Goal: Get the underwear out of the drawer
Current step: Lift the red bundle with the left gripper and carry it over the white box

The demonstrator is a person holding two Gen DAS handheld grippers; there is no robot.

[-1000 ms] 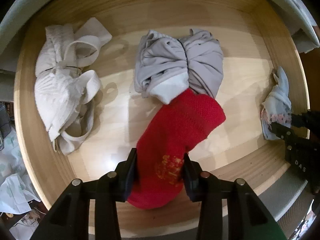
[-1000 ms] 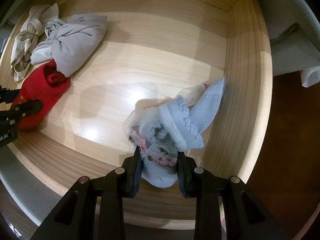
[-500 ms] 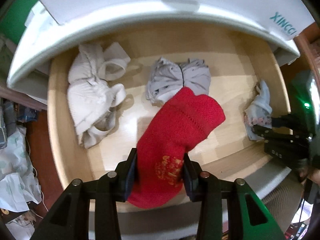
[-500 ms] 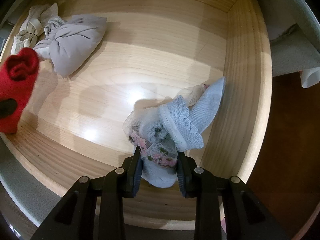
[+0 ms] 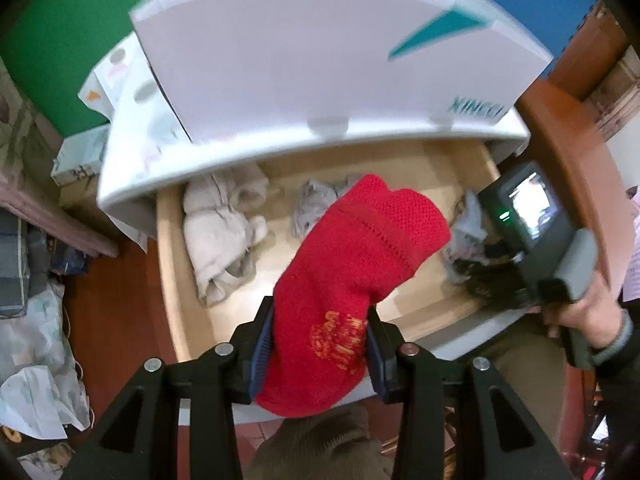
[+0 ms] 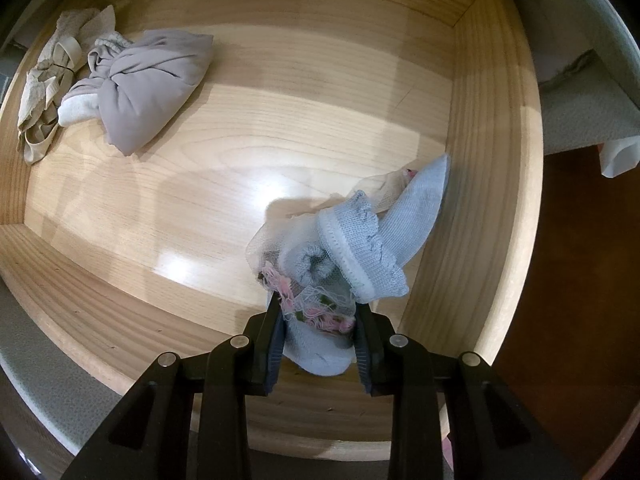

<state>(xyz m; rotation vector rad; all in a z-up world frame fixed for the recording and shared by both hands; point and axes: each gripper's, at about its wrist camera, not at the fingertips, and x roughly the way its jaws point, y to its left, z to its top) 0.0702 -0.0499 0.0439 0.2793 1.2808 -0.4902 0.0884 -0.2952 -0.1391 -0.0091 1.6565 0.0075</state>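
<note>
Now that we have lifted the left claw (image 5: pixel 320 344), clamped on the red knitted sock-like bundle (image 5: pixel 352 280), clear above the pale wooden drawer (image 5: pixel 168 280), one item is out. Our right claw (image 6: pixel 318 340) stays low inside, pinching the light-blue frilled knit bundle (image 6: pixel 360 248); it should rise next.

White box (image 5: pixel 320 60) atop the cabinet, crumpled paper (image 5: pixel 36 392) on floor

In the drawer (image 6: pixel 492 128), 2 bundles (image 6: pixel 148 84) lie far left, the sock bundle (image 6: pixel 360 248) near its right wall.
</note>
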